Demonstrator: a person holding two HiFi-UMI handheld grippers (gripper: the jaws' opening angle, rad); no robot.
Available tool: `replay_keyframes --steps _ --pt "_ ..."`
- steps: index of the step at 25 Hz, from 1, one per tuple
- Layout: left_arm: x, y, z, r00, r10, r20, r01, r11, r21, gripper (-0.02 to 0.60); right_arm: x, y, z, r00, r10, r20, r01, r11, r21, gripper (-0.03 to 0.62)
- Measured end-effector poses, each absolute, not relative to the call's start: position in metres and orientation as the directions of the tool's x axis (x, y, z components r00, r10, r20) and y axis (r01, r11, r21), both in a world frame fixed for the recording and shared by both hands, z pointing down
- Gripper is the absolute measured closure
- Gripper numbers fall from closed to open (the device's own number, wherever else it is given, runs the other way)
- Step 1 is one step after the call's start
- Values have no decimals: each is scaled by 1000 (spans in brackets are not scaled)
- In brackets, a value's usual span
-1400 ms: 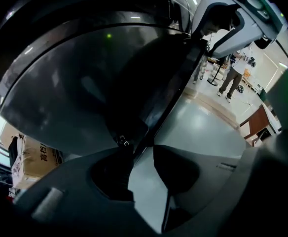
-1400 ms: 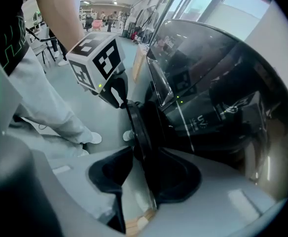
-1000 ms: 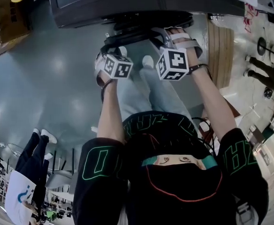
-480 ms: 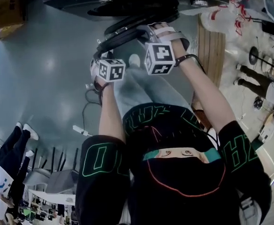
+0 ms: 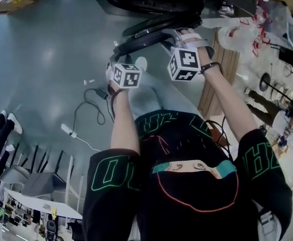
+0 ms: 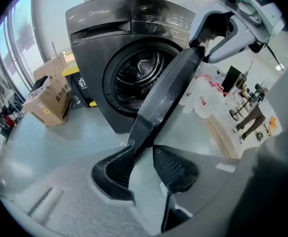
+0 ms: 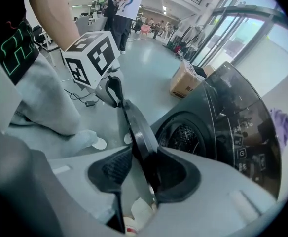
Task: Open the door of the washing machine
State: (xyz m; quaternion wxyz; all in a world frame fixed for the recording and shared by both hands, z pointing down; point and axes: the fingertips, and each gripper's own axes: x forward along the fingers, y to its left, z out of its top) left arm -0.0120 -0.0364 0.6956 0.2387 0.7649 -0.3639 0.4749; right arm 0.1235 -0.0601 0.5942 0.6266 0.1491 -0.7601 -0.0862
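Since a second ago the door point(image 6: 166, 90) has swung farther out from the washing machine point(image 6: 109, 28), and in the head view the machine has slid up toward the top edge while a cable point(image 5: 89, 102) on the floor point(image 5: 51, 59) has come into sight below my left gripper point(image 6: 144, 151). That gripper pinches the near end of the door's rim: the dark edge runs in between its jaws, and both pads meet it at their tips. From there the door stretches up and away to its far end, where my right gripper point(image 7: 144, 152) has it. Seen from the right gripper, the rim stands on edge between the jaws, pressed against the right pad and touching the tip of the left one, so this gripper pinches the door too; the left gripper with its marker cube point(image 7: 92, 56) sits at the other end of the rim, straight ahead. Beyond the left gripper and a little to the left of the door, the machine's round opening is uncovered and the metal drum point(image 6: 139, 75) shows inside. A cardboard box point(image 6: 50, 100) stands on the floor left of the machine. Both grippers point steeply down.
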Motion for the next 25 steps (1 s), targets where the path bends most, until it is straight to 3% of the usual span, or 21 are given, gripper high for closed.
replay_keyframes --steps 13,25 --pt "4 27 698 349 -352 869 -824 -557 105 469 135 -18 602 -83 -310 947 -13 951 310 430" --pt "42 105 699 307 -396 865 -867 -492 83 489 160 32 608 -66 -344 936 122 929 350 422"
